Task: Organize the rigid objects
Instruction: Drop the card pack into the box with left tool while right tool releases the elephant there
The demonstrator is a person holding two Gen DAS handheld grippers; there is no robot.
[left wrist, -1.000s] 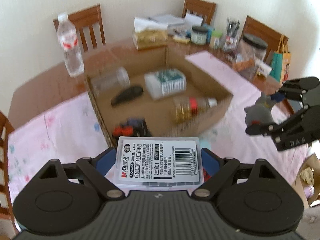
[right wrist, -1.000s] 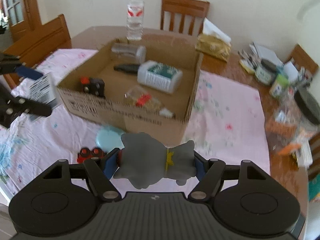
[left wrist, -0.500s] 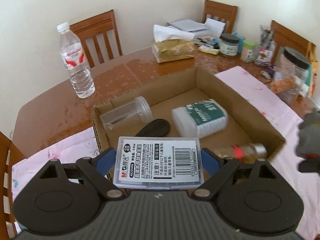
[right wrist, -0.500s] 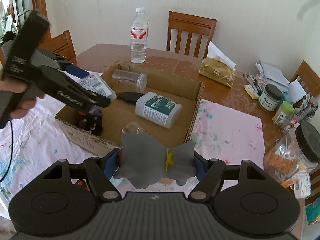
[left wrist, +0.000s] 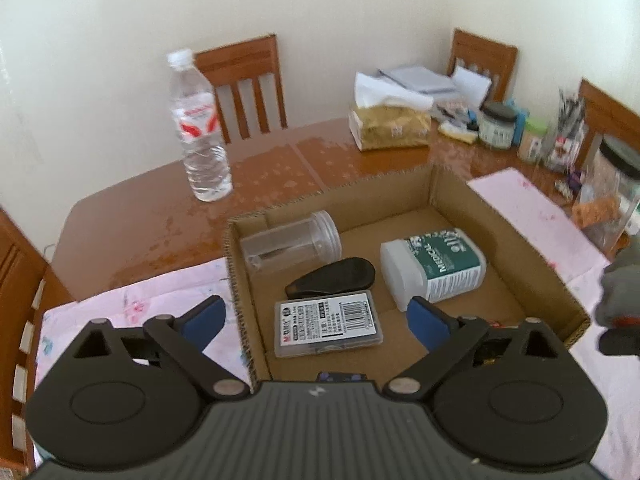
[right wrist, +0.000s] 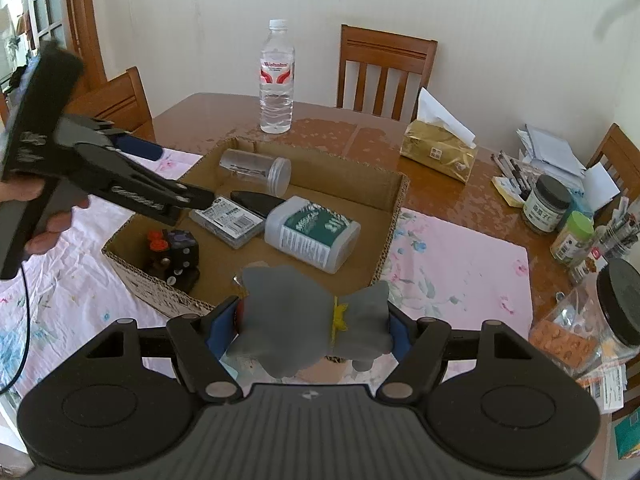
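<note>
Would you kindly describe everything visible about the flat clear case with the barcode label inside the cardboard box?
The flat clear case is a thin rectangular plastic box with a white printed label carrying a barcode and dark text. It lies flat, label up, on the floor of the cardboard box, close to the box's left wall. A black oval object lies right beside its far edge; contact is unclear. The left tongs are open above it, not touching.

A brown wooden desk [right wrist: 332,136] carries a pink floral cloth [right wrist: 456,256] with the cardboard box [right wrist: 384,184] on it; a water bottle [right wrist: 277,80] stands at 12 o'clock, a tissue pack [right wrist: 438,152] at 2.
</note>
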